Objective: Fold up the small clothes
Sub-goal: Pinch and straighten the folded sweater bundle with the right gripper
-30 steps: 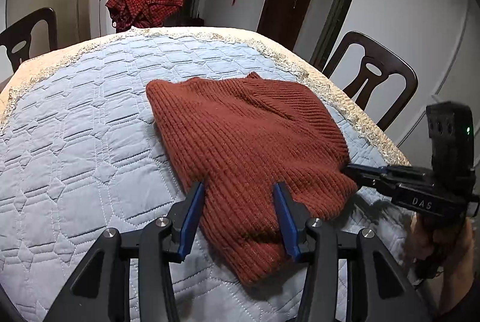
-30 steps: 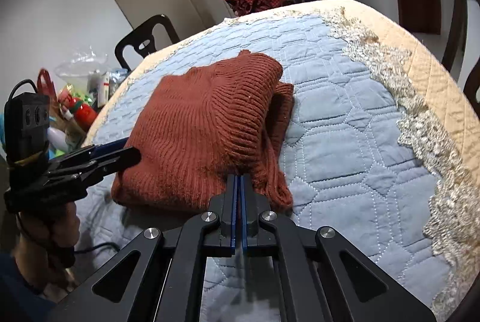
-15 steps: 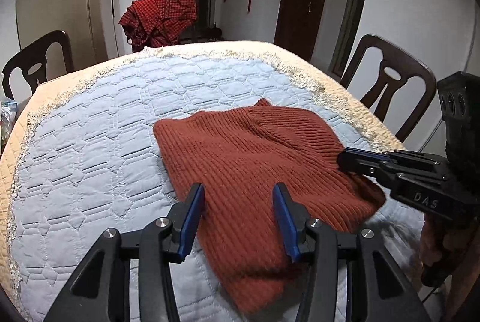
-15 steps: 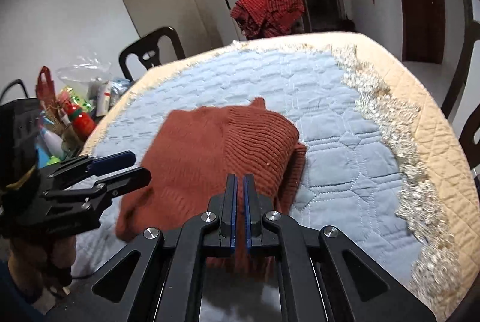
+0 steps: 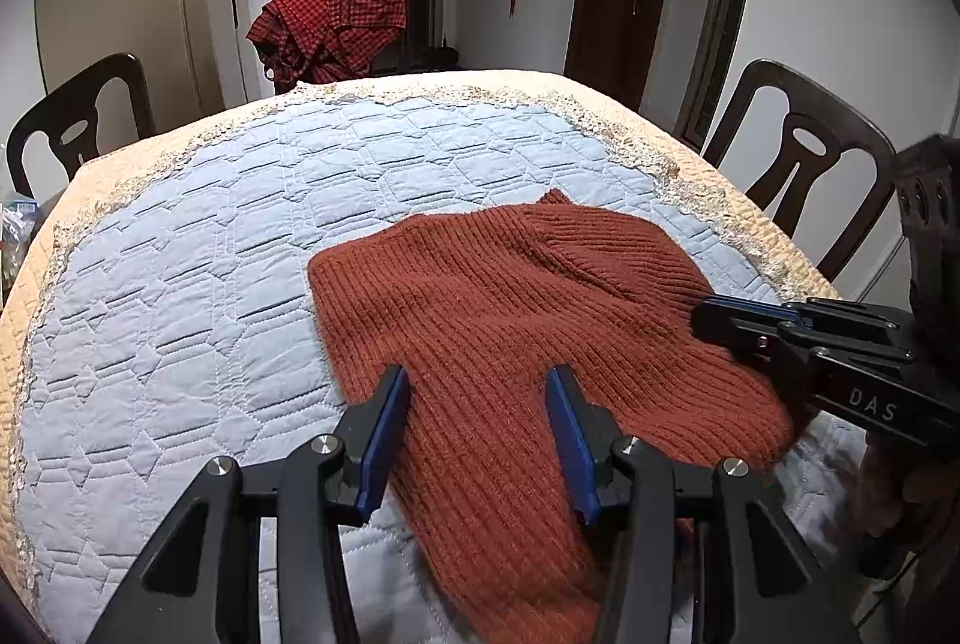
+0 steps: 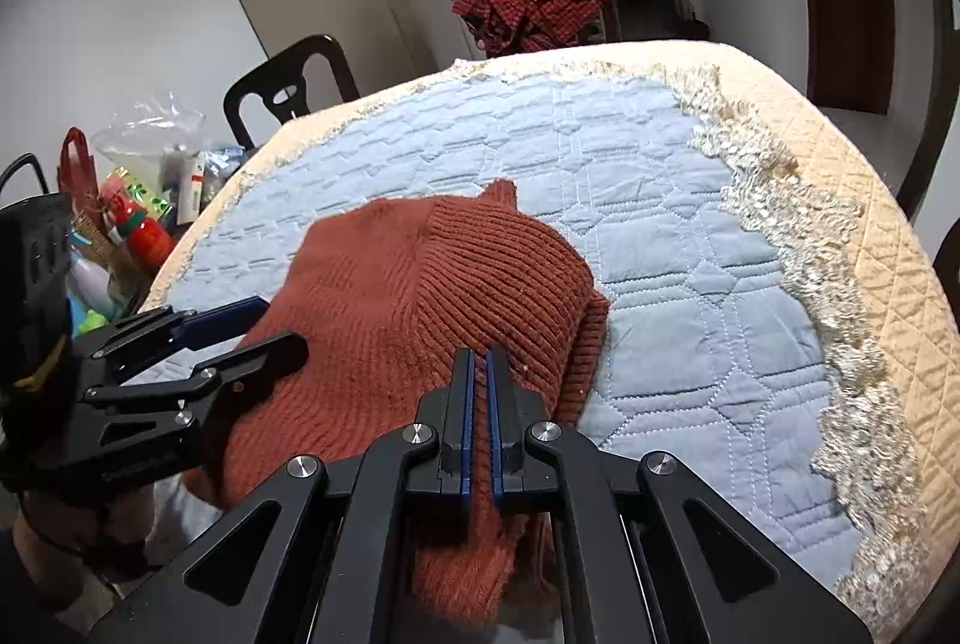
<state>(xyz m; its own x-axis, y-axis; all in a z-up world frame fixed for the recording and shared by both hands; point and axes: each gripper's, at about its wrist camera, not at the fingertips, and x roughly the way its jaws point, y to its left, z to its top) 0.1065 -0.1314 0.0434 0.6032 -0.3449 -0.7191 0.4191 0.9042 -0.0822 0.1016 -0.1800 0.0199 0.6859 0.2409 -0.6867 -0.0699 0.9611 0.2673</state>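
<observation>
Both claws have drawn back and risen since the earlier frames, so more of the quilted bench (image 5: 180, 284) shows beyond the sweater (image 5: 510, 320) now, and the sweater's near edge hangs closer to the cameras. It lies folded on the blue quilt, its ribbed collar end farthest from both claws.

Left claw (image 5: 477, 428) stands wide open — its blue-padded fingers (image 5: 384, 434) spread over the sweater's near portion, one finger at the knit's left edge, the other over the cloth. To its right, the right claw (image 5: 744, 323) reaches in at the sweater's right side.

From the right wrist, the right claw (image 6: 478, 422) has its fingers nearly together with a narrow slit between them; knit (image 6: 420, 308) lies directly ahead and below, but I cannot tell whether any cloth is pinched. The left claw (image 6: 240, 332) appears off to its left, parted, at the sweater's left edge.

Far beyond both claws a red checked cloth (image 5: 336, 20) hangs over a chair — dark chairs (image 5: 804, 152) flank the bench, and bottles and bags (image 6: 144, 200) crowd the space left of the right claw.
</observation>
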